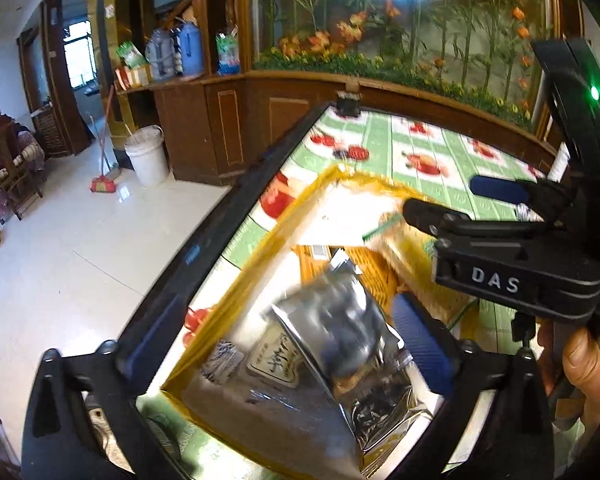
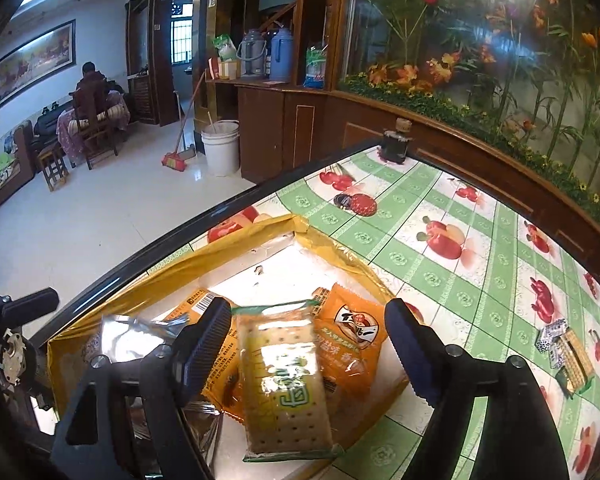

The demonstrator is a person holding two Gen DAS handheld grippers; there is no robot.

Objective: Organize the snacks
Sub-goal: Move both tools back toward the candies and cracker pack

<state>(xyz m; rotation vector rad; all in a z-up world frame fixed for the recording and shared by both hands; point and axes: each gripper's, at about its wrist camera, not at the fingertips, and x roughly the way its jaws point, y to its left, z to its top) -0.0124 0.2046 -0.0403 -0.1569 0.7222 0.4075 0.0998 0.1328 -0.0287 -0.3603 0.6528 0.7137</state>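
Observation:
A white box with yellow taped walls [image 1: 236,292] [image 2: 228,244] sits on the fruit-print table. My left gripper [image 1: 284,344] is open above it, and a silver foil snack bag [image 1: 340,320], blurred, hangs loose between its fingers over the box. My right gripper [image 2: 308,340] is open, with a clear pack of square crackers [image 2: 284,380] loose between its fingers, over orange snack packs [image 2: 352,344] in the box. The right gripper also shows in the left wrist view [image 1: 440,200]. Whether the cracker pack rests in the box or is falling is unclear.
More small snack packs [image 2: 568,348] lie on the tablecloth to the right. A dark jar [image 2: 396,144] stands at the table's far edge by a wooden cabinet. The table's black edge [image 2: 148,252] runs left of the box, with tiled floor beyond.

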